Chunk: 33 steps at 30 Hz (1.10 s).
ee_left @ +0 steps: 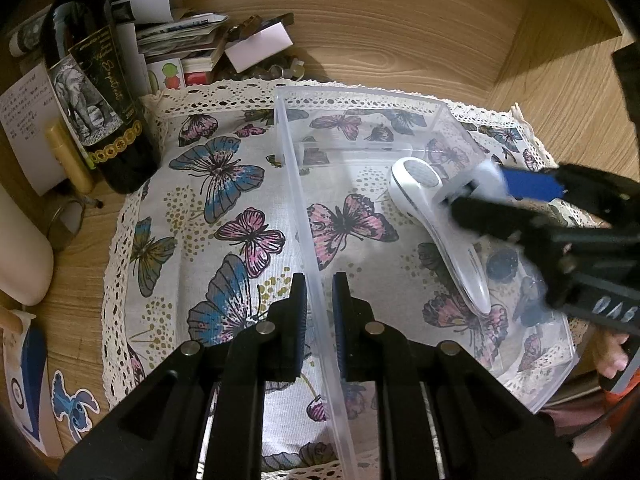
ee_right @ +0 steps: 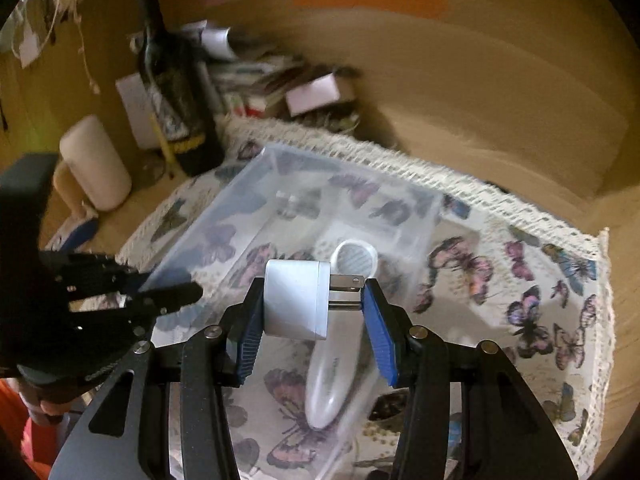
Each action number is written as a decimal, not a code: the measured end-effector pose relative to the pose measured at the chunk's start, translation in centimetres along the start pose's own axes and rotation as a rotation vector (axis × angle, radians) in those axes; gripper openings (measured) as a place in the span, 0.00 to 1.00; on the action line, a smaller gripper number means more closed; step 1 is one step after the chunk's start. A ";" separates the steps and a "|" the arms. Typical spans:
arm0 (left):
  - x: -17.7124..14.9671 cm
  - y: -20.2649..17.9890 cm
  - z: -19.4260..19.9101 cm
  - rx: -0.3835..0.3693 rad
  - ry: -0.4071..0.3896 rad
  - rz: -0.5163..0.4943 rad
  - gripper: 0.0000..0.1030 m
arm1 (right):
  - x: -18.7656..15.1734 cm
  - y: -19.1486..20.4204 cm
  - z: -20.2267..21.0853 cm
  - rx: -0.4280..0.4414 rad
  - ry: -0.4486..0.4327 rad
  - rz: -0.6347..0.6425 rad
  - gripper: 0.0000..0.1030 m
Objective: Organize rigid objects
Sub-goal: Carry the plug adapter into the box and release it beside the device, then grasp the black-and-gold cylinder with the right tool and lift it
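The left gripper is clenched on the near-left wall of the clear bin, one finger outside the wall and the other inside, pads pressed to the thin plastic. It points steeply down at the cloth. In the right wrist view it shows as a dark shape at the bin's left edge.

The right gripper is part open and grasps a white plug adapter: the left blue pad lies against the adapter's flat back, and the right pad meets the tips of its two metal prongs. It also tilts down, and hangs over the bin's right part. Fingers of the person's hand show under it at the far right edge.

Inside the bin lies one white handheld device with a round perforated head, its handle toward the near side. A dark round thing sits just right of the handle; what it is cannot be told.

The bin stands on one butterfly cloth with a lace edge, on a wooden desk. At the far left stand one dark bottle, a heap of papers and one cream cylinder.
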<state>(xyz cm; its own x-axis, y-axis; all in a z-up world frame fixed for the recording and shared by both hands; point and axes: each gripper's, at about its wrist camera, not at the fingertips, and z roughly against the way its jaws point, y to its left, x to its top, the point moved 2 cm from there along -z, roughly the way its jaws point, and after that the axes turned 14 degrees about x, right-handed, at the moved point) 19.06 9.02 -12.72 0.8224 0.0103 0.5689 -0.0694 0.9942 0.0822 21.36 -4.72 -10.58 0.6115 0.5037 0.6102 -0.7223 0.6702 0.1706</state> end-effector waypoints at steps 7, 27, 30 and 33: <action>0.0 -0.1 0.0 -0.001 -0.001 -0.001 0.12 | -0.4 -0.1 -2.3 0.028 0.091 -0.010 0.43; 0.0 -0.1 0.0 -0.001 -0.002 -0.003 0.12 | -0.2 -0.1 3.2 -0.077 -0.035 0.011 0.44; 0.0 -0.1 -0.1 -0.001 -0.002 -0.003 0.12 | -0.5 -1.5 5.0 -0.114 -0.077 -0.027 0.45; 0.0 -0.1 0.0 -0.001 -0.002 -0.003 0.12 | -1.1 -3.5 6.8 -0.167 -0.103 -0.083 0.45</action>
<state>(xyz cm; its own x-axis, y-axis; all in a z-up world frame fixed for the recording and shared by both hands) 19.10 8.89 -12.77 0.8214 0.0075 0.5702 -0.0665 0.9943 0.0828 20.98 -11.32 -6.63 0.6243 0.3908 0.6764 -0.6020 0.7925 0.0978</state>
